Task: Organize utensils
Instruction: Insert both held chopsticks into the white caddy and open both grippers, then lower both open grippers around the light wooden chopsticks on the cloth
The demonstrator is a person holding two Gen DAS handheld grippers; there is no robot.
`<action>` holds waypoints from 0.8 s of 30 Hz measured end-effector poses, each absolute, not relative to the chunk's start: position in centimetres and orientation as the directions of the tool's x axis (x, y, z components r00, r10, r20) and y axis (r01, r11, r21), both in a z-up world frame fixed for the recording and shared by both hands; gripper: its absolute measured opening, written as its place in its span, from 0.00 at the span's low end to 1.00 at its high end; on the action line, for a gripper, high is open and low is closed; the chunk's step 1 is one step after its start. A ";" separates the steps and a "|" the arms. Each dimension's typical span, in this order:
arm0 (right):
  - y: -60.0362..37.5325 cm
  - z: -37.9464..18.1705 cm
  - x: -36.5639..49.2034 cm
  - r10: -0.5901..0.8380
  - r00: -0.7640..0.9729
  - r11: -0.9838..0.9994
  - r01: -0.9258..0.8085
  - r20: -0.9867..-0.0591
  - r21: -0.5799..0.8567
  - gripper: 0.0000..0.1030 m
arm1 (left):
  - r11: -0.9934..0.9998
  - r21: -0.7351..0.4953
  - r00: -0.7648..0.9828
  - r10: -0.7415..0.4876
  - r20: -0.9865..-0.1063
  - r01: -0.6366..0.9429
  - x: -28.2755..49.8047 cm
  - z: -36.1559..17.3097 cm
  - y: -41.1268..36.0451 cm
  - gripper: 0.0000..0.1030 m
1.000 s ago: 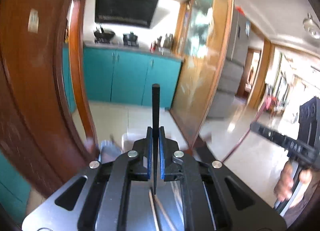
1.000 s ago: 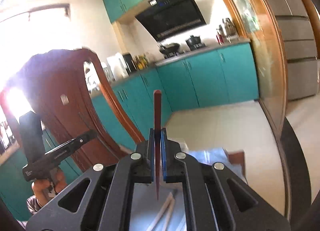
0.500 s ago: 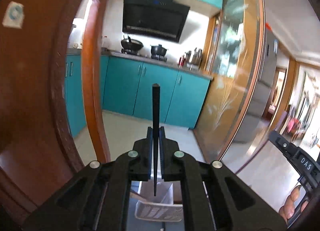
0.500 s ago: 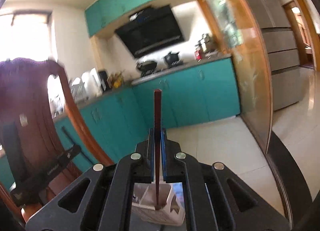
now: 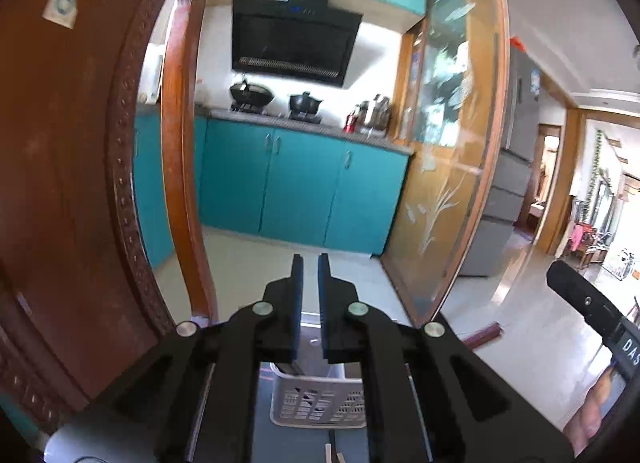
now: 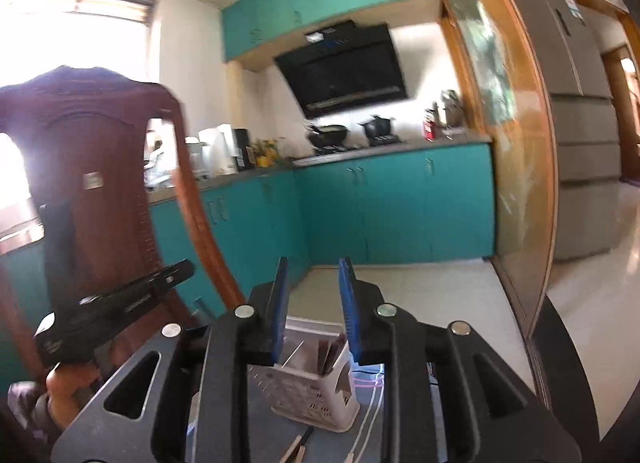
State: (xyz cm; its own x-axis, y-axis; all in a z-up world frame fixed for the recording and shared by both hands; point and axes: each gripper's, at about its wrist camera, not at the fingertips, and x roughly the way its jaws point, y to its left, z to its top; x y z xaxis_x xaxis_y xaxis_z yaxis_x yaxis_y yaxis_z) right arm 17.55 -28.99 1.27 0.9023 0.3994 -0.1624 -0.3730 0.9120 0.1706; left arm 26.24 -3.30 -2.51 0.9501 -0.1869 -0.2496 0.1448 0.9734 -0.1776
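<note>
A white perforated utensil holder (image 6: 316, 399) stands on the grey table below my right gripper (image 6: 313, 267), which is open and empty above it. Dark red and black chopsticks (image 6: 334, 351) stand inside the holder. In the left wrist view the same holder (image 5: 318, 399) sits below my left gripper (image 5: 310, 263), whose jaws stand slightly apart with nothing between them. Loose chopstick ends (image 6: 298, 443) lie on the table in front of the holder, also showing in the left wrist view (image 5: 332, 447).
A carved wooden chair back (image 5: 80, 183) rises close on the left, also in the right wrist view (image 6: 100, 183). Teal kitchen cabinets (image 5: 300, 191) and a glass partition (image 5: 452, 167) stand behind. White cables (image 6: 372, 415) lie on the table.
Both grippers opened and released their chopsticks: the black one from the left, the dark red one from the right. Chopsticks now stand in the holder.
</note>
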 end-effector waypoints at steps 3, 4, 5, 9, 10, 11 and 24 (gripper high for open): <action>-29.8 -1.1 16.2 0.474 0.851 0.880 -0.445 -0.227 0.169 0.24 | 0.973 -0.143 0.948 -0.213 -0.239 0.182 23.7 -3.9 -3.7 0.07; -29.9 -1.9 16.3 0.479 0.839 0.877 -0.448 -0.258 0.173 0.24 | 0.970 -0.131 0.941 -0.231 -0.246 0.204 23.1 -4.5 -3.8 0.07; -29.7 -3.6 17.0 0.470 0.810 0.883 -0.434 -0.352 0.179 0.24 | 0.968 -0.122 0.933 -0.244 -0.265 0.219 22.6 -5.4 -4.1 0.09; -28.0 -10.7 20.9 0.284 0.656 0.948 -0.302 -0.700 0.101 0.24 | 0.965 -0.100 0.849 -0.260 -0.460 0.242 23.2 -10.3 -5.3 0.17; -27.6 -12.2 21.6 0.252 0.610 0.955 -0.283 -0.751 0.091 0.24 | 0.965 -0.105 0.816 -0.260 -0.516 0.241 23.7 -12.0 -5.5 0.17; -27.3 -14.2 22.4 0.228 0.547 0.961 -0.259 -0.805 0.097 0.24 | 0.965 -0.113 0.771 -0.257 -0.583 0.236 24.3 -13.7 -5.8 0.17; -26.5 -17.9 23.7 0.174 0.429 0.976 -0.192 -0.887 0.098 0.24 | 0.962 -0.048 0.493 -0.181 -0.851 0.270 26.9 -23.1 -9.7 0.26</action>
State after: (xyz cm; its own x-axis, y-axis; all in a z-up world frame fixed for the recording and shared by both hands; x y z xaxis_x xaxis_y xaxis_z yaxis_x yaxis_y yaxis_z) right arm 23.72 -26.53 -17.93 0.4289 0.1737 -0.8865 -0.1924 0.9764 0.0983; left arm 26.92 -9.71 -23.06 0.4928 -0.1807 -0.8512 0.2701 0.9616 -0.0477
